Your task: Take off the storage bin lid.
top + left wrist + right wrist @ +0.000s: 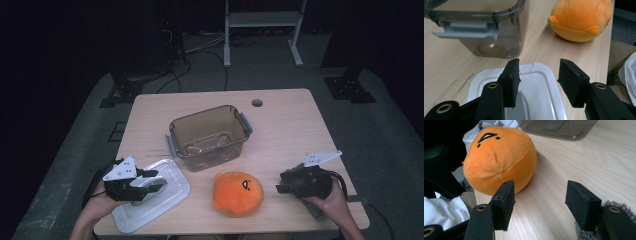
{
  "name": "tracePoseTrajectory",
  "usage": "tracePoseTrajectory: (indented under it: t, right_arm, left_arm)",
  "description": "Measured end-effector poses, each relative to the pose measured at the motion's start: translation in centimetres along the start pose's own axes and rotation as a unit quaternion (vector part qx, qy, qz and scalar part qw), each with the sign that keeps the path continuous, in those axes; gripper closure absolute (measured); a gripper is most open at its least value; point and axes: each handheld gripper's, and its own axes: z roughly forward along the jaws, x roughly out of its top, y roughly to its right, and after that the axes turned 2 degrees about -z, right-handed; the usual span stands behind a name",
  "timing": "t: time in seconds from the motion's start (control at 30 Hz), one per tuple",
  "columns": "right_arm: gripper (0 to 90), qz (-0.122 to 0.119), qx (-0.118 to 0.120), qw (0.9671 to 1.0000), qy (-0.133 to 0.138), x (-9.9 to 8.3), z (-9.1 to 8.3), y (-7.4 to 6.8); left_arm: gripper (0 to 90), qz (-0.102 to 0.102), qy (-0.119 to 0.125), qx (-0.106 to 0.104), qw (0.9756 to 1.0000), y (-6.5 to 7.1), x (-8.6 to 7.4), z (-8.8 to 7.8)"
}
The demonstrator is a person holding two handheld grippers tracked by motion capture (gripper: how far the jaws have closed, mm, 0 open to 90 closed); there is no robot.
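Observation:
A clear brownish tub (209, 136) with grey side latches stands open in the middle of the table. Its white lid (172, 190) lies flat at the front left. My left gripper (156, 184) hovers over that lid (541, 85), jaws open with nothing between them, pointing toward the tub (496, 42). A round orange plush (238, 193) with a stitched face sits at the front centre. My right gripper (279, 188) rests at the front right, open (540, 187), its jaws aimed just right of the plush (499, 157) and clear of it.
A grey fuzzy cloth (616, 205) lies under my right gripper by the table's front right corner. The wooden table (290, 130) has a cable hole (257, 103) at the back. A metal frame (262, 20) stands on the floor beyond.

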Motion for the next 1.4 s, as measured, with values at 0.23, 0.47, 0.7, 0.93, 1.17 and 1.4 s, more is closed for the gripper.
tracePoseTrajectory:
  t: [0.23, 0.47, 0.7, 0.93, 1.17, 1.4]
  right_arm:
    - [38.2, 0.0, -0.002, 1.0, 0.002, -0.1, 0.0, 0.0]
    - [37.5, -0.001, -0.006, 1.0, 0.003, -0.1, -0.3, -0.1]
    - [37.3, 0.001, -0.007, 1.0, 0.004, -0.3, -0.4, 0.1]
    - [37.2, 0.003, -0.009, 0.9999, 0.005, -0.4, -0.5, 0.1]
    - [37.2, 0.002, -0.009, 1.0, 0.004, -0.5, -0.6, 0.0]
    - [37.2, 0.003, -0.011, 0.9999, 0.002, -0.7, -0.8, 0.0]
  left_arm:
    - [48.0, 0.01, 0.007, -0.013, 0.9998, 0.3, 1.3, 0.4]
    - [45.4, 0.028, 0.02, -0.029, 0.999, 1.0, 3.4, 1.0]
    - [40.3, 0.04, 0.024, -0.041, 0.9981, 1.4, 5.2, 1.9]
    - [36.5, 0.046, 0.032, -0.056, 0.9969, 1.7, 6.8, 3.0]
    - [29.7, 0.061, 0.045, -0.065, 0.995, 2.4, 8.7, 4.2]
    - [27.4, 0.066, 0.051, -0.077, 0.9935, 2.7, 9.6, 5.4]
